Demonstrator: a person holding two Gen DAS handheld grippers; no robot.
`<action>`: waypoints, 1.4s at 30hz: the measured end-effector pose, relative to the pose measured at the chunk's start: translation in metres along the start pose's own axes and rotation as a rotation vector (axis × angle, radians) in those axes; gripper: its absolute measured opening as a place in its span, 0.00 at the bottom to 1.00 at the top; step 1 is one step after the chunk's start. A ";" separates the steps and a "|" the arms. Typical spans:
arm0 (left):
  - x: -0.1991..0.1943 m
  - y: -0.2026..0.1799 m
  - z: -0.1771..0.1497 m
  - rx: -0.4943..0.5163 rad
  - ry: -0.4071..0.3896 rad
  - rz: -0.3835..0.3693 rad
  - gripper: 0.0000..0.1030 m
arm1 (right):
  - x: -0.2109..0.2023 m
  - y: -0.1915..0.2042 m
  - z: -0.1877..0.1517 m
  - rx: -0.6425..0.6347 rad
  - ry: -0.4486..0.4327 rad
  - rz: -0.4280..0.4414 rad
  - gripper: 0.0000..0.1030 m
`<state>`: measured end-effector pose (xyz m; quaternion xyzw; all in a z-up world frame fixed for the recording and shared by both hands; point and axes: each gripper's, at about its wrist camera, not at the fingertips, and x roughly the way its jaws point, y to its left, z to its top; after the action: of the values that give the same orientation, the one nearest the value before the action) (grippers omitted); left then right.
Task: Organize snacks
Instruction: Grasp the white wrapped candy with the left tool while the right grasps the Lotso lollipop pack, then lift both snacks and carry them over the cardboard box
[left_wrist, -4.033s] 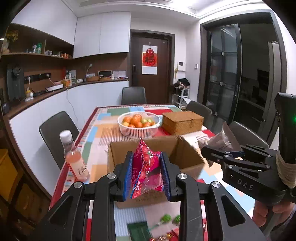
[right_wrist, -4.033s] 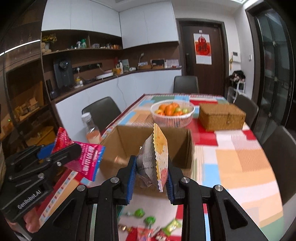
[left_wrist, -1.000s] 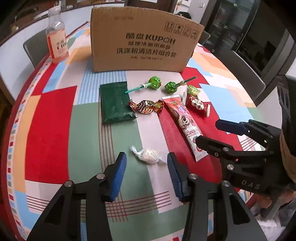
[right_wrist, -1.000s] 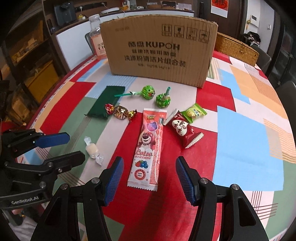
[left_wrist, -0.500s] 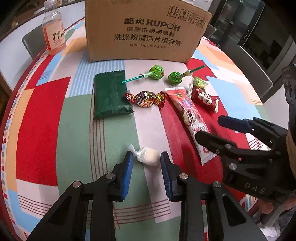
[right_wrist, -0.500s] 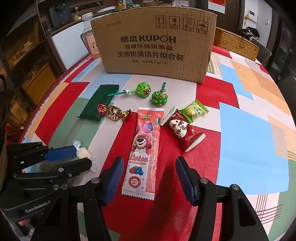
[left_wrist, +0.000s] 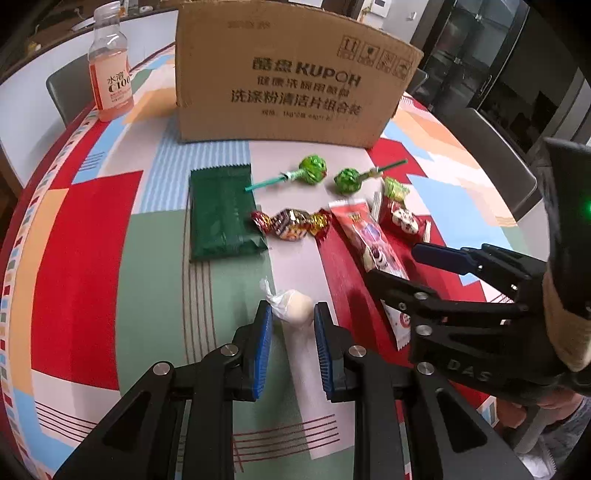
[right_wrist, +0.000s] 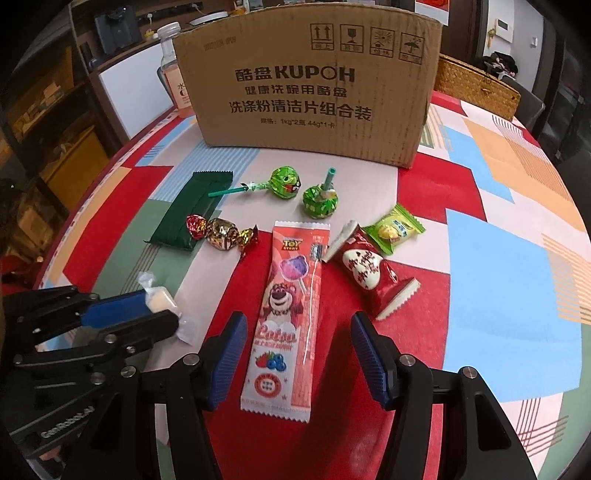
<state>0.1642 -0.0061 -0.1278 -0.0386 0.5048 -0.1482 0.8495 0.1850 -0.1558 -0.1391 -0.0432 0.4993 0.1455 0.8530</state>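
Ribbed blue pads of the left tool (left_wrist: 291, 314) pinch a round, clear-wrapped white candy (left_wrist: 295, 309); the right tool (right_wrist: 297, 325) gapes over a flat glossy pink packet (right_wrist: 291, 295).

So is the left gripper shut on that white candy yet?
Yes. The left gripper has just closed, its blue pads pressing both sides of the white candy.

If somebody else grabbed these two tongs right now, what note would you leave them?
Left tongs: just closed on the white wrapped candy, still on the tablecloth.
Right tongs: open, straddling the pink Lotso lollipop packet, not gripping.
Done: nothing visible from here; the cardboard box hides its inside.
Left: green lollipops, green packet, foil candy, red packet, small green candy.
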 end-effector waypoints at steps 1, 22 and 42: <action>-0.001 0.000 0.001 0.001 -0.005 0.002 0.23 | 0.002 0.001 0.001 -0.004 -0.002 -0.002 0.57; -0.010 -0.002 0.018 0.032 -0.085 0.027 0.23 | 0.020 0.003 0.025 -0.024 -0.002 -0.055 0.31; -0.075 -0.018 0.040 0.088 -0.277 0.038 0.23 | -0.069 0.010 0.037 -0.013 -0.199 0.008 0.31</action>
<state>0.1618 -0.0047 -0.0410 -0.0118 0.3763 -0.1471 0.9147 0.1816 -0.1525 -0.0605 -0.0323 0.4110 0.1557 0.8976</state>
